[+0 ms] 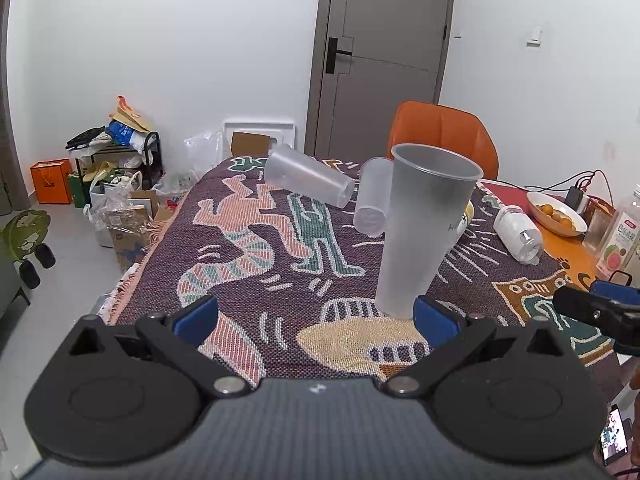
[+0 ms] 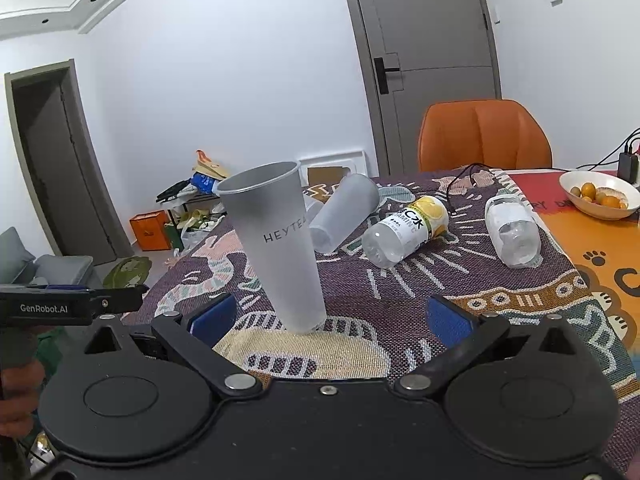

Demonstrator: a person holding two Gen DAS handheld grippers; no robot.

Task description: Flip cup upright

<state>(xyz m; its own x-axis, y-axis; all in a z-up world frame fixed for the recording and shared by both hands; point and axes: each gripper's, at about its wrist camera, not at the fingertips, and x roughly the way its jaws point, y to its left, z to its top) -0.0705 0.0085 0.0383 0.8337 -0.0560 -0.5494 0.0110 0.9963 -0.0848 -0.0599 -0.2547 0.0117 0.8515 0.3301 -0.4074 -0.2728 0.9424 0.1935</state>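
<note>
You had the frosted cup (image 1: 424, 224) standing mouth up on the patterned blanket (image 1: 256, 248), at about 1 o'clock from your left claw (image 1: 316, 316), whose blue pads were spread wide apart and gripping nothing. Your right claw (image 2: 330, 316) was just as wide open, with the cup at its 11 o'clock. Looked to me like you'd let go so it could stand alone. Two more cups (image 1: 308, 180) lay tipped over at 12 o'clock, probably next
</note>
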